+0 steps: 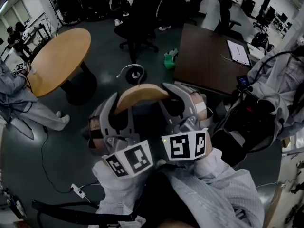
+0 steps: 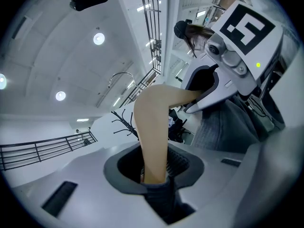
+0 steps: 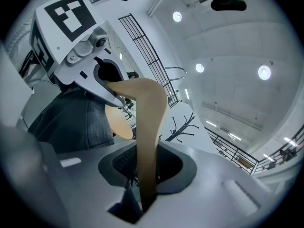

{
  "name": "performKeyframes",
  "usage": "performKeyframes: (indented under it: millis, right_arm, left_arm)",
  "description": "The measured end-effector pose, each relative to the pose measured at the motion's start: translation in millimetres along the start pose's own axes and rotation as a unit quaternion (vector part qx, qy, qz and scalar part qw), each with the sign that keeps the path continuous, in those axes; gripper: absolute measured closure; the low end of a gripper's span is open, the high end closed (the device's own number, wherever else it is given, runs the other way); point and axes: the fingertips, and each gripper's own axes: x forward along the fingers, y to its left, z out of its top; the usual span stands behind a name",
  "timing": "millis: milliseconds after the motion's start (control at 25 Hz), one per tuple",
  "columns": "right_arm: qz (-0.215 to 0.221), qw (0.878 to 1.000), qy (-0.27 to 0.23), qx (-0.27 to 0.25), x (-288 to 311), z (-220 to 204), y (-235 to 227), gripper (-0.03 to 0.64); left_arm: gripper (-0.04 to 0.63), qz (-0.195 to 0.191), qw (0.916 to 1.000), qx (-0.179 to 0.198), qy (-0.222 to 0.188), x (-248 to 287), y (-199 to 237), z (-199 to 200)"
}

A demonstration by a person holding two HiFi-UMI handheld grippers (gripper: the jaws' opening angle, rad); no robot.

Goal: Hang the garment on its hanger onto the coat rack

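A tan wooden hanger (image 1: pixel 140 95) is held up in front of me, its metal hook (image 1: pixel 131 72) pointing away. My left gripper (image 1: pixel 113 109) is shut on the hanger's left arm (image 2: pixel 153 127). My right gripper (image 1: pixel 176 103) is shut on the right arm (image 3: pixel 148 127). A dark grey knitted garment (image 2: pixel 223 127) hangs from the hanger, and its fabric (image 3: pixel 71 122) also shows beside the right jaws. A black branched coat rack (image 2: pixel 124 122) stands some way off, and the right gripper view also shows the coat rack (image 3: pixel 183 125). In the head view the grippers hide the garment.
On the dark floor below stand a round wooden table (image 1: pixel 59 61) at the left, a dark rectangular table (image 1: pixel 213 61) at the right and a black office chair (image 1: pixel 137 32) ahead. A green object (image 1: pixel 170 60) lies near the dark table. People sit at the far left and back.
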Motion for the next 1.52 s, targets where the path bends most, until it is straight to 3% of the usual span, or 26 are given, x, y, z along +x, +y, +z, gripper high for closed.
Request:
performKeyframes:
  millis: [320,800,1200,1520]
  right_arm:
    - [0.0,1.0,0.014,-0.002,91,-16,-6,0.534]
    - [-0.056,0.998,0.016,-0.003,285,8,-39,0.532]
    - [-0.033,0.999,0.031,0.024,440,-36,-43,0.532]
    - [-0.04,0.999,0.015,0.018,576,-73,-92,0.532]
  left_arm:
    - [0.497,-0.019,0.9998,-0.009,-0.003,84,21,-39]
    - [0.497,-0.021,0.9977,0.01,-0.064,242,128,-105]
    - [0.497,-0.036,0.9982,0.017,-0.045,387,152,-171]
    - [0.497,-0.029,0.9985,0.019,-0.041,529,184,-192]
